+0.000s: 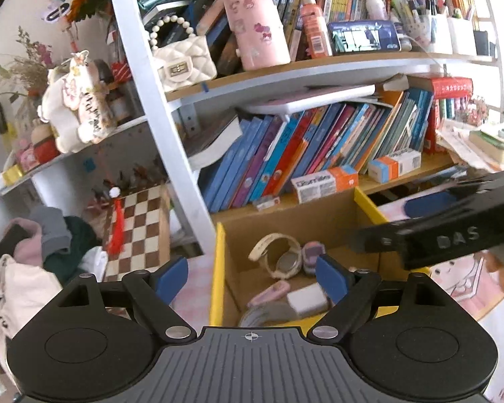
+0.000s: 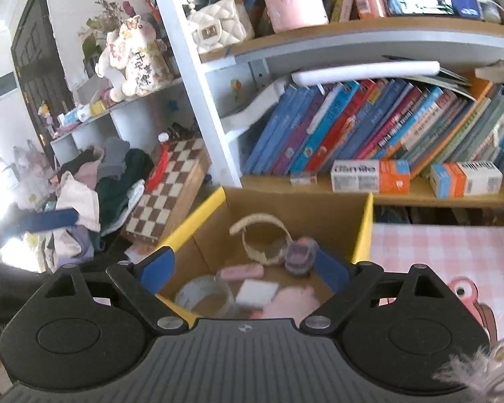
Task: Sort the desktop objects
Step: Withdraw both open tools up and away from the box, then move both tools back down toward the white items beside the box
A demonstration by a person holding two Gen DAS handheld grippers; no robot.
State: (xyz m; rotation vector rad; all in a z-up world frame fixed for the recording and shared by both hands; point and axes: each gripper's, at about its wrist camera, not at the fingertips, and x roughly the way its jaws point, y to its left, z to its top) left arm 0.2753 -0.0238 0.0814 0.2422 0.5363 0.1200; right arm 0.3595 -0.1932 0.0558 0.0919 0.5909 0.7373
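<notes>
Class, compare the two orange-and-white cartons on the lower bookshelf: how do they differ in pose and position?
The left carton faces us broadside with its orange end to the right; the right carton is angled, showing its barcode, orange end to the left. The left one sits nearer the cardboard box. Both lie flat before the leaning books.

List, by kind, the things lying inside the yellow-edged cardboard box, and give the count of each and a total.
Watch: 1
Tape roll: 1
White eraser-like block: 1
Pink hair clip: 1
Small purple gadget: 1
Pink soft item, blurred: 1
Total: 6
</notes>
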